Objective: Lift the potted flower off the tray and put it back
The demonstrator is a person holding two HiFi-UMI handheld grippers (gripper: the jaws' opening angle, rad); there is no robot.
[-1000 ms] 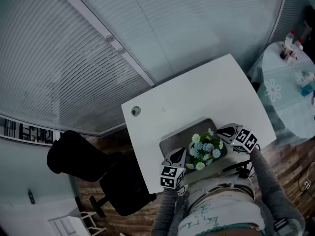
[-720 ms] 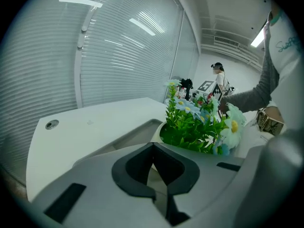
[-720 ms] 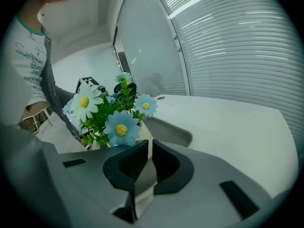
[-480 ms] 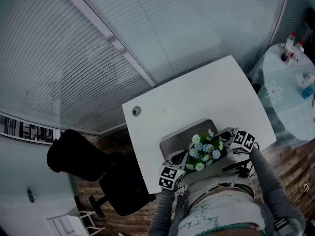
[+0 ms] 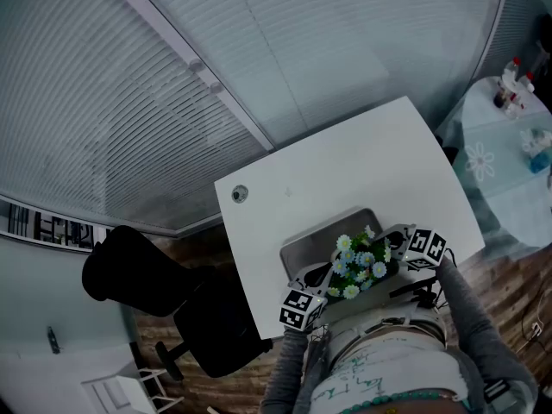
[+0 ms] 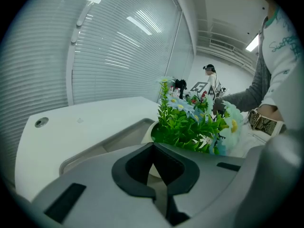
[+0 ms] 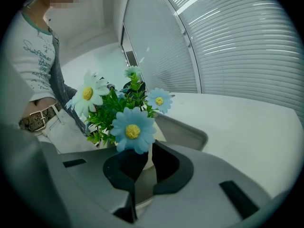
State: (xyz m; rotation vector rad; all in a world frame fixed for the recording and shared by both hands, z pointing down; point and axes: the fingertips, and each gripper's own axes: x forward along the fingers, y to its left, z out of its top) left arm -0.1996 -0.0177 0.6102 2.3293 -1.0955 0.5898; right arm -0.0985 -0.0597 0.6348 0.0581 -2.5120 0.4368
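Since left gripper point(image 5: 321, 272) and right gripper point(image 5: 391, 235) flank the potted flower point(image 5: 360, 261) at eight and two o'clock, jaws closed and empty, we fear a side-squeezed pot slipping back onto the tray point(image 5: 297, 250).

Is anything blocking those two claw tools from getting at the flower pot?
Nothing visible does. The left gripper and right gripper sit against opposite sides of the potted flower, jaws closed on its white rim; only its own blossoms overhang them.
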